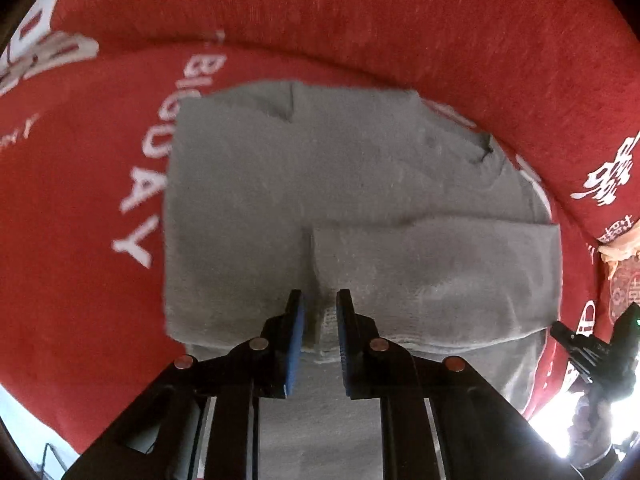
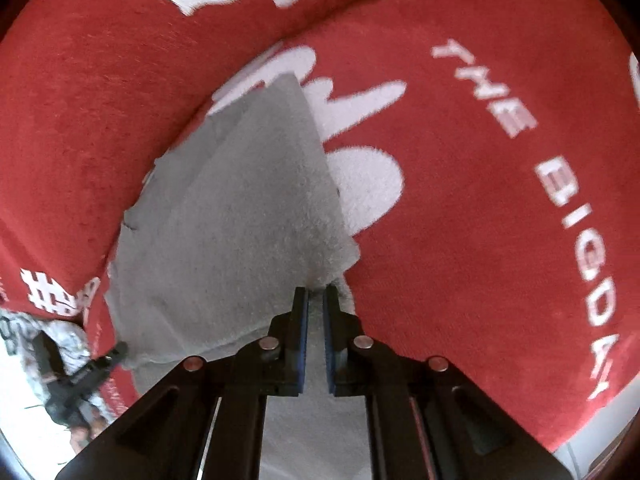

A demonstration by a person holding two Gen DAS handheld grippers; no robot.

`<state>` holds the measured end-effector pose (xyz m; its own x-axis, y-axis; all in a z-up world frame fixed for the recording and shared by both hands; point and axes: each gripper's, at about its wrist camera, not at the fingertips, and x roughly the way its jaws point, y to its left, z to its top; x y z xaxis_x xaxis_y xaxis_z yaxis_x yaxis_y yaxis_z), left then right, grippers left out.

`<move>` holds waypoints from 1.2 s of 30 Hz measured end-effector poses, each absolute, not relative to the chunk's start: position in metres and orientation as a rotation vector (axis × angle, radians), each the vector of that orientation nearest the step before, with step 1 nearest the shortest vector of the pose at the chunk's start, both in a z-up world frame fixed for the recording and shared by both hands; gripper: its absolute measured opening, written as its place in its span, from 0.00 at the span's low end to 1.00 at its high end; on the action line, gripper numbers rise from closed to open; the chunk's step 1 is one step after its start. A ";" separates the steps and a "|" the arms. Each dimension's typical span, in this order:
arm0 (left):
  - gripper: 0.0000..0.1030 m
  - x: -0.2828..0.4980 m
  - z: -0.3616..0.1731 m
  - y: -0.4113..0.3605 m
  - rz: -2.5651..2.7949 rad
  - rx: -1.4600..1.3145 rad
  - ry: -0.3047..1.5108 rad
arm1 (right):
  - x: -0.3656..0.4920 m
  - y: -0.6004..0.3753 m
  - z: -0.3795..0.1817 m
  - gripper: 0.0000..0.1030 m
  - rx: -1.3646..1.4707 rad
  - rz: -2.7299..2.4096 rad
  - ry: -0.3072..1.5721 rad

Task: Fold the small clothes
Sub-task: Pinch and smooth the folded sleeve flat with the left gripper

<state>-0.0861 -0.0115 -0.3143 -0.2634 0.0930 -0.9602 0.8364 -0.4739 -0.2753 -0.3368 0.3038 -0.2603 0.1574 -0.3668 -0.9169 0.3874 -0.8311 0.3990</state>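
Both my grippers — left gripper [image 1: 319,300], right gripper [image 2: 315,295] — pinch the grey garment's [image 1: 280,184] near hem; lift evenly, carry it over, corners matched.

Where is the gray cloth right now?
The gray cloth lies on the red blanket with white letters, filling the middle of both wrist views. The left gripper and right gripper each pinch its near edge.
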 end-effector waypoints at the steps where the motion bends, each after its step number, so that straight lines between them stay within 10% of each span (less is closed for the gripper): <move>1: 0.16 -0.086 -0.310 -0.013 -1.797 1.443 1.146 | -0.338 0.306 -0.253 0.07 1.852 -1.759 0.023; 29: 0.16 -0.108 -0.311 0.013 -1.794 1.613 0.976 | -0.363 0.289 -0.260 0.09 1.873 -1.732 0.031; 36: 0.16 -0.089 -0.291 0.031 -1.781 1.647 0.946 | -0.340 0.306 -0.243 0.25 1.878 -1.732 0.064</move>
